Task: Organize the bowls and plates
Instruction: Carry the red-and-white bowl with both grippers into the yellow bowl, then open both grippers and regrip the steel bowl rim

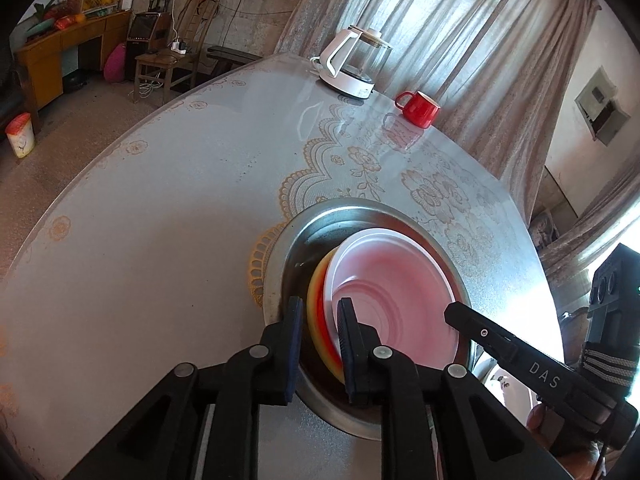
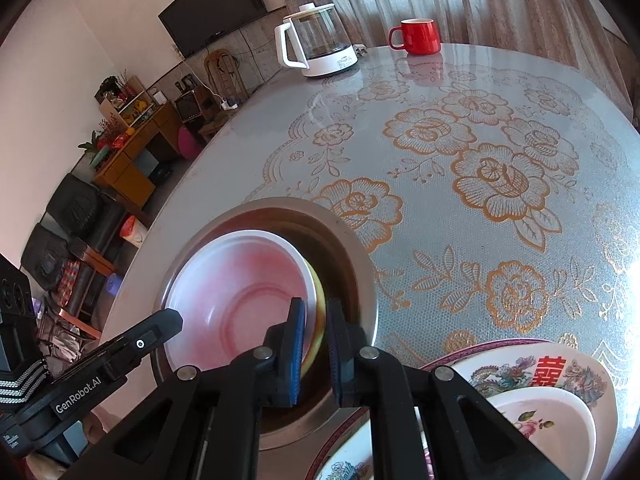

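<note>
A steel basin [image 1: 360, 205] [image 2: 280, 204] sits on the round table. Tilted inside it is a white bowl with a pink tint [image 1: 392, 264] [image 2: 240, 276], nested in a yellow-orange bowl [image 1: 316, 300] [image 2: 319, 300]. My left gripper [image 1: 320, 332] [image 2: 172, 322] straddles the near-left rims of both bowls, one finger inside the white bowl, with a thin gap at the outer pad. My right gripper [image 2: 317, 328] [image 1: 454, 314] is shut on the opposite rims, with its inner finger inside the white bowl.
A glass kettle with a white handle [image 1: 352, 60] [image 2: 316, 48] and a red mug [image 1: 418, 108] [image 2: 418, 36] stand at the table's far side. Decorated plates [image 2: 540, 368] holding a flowered bowl [image 2: 560, 420] lie near right of the basin. The floral table cover [image 2: 480, 168] ends at the left.
</note>
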A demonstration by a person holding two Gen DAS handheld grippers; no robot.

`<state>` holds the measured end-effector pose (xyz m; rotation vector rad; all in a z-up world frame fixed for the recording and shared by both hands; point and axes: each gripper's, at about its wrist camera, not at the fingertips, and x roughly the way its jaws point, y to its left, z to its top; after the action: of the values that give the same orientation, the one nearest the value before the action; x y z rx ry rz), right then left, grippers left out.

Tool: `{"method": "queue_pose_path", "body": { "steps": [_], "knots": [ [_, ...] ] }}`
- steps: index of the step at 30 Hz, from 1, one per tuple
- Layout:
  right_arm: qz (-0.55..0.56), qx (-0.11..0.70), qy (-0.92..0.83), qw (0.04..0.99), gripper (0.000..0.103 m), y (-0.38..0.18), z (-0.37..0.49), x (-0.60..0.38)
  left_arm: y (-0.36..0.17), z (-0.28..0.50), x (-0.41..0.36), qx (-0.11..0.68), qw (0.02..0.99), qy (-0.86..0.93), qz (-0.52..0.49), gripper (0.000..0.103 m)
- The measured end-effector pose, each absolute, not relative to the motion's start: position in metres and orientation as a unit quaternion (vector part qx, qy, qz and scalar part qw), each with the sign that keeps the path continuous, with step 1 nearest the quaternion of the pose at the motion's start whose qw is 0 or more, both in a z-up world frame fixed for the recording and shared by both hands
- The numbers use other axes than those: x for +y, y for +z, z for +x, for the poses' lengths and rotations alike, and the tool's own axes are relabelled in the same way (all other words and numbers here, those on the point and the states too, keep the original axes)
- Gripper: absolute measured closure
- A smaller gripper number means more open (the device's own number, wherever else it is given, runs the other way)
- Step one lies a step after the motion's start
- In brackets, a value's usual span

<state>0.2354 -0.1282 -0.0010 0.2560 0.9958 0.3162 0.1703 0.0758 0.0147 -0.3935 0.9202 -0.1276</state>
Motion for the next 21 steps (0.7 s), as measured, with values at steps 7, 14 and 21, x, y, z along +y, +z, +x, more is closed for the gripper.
{"method": "queue_pose_path", "body": {
  "steps": [7, 14, 21],
  "knots": [
    [0.140, 0.467, 0.153, 0.859, 0.087, 0.001, 0.229, -0.137, 0.016, 0.169, 0.068, 0.427, 0.888, -0.049, -0.160, 0.085],
    [0.124, 0.465, 0.151, 0.863, 0.087, -0.001, 0.230, -0.130, 0.014, 0.168, 0.065, 0.419, 0.895, -0.048, -0.144, 0.085],
    [0.135, 0.439, 0.159, 0.874, 0.077, 0.007, 0.224, -0.142, 0.022, 0.162, 0.074, 0.399, 0.903, -0.044, -0.151, 0.078]
  ]
}}
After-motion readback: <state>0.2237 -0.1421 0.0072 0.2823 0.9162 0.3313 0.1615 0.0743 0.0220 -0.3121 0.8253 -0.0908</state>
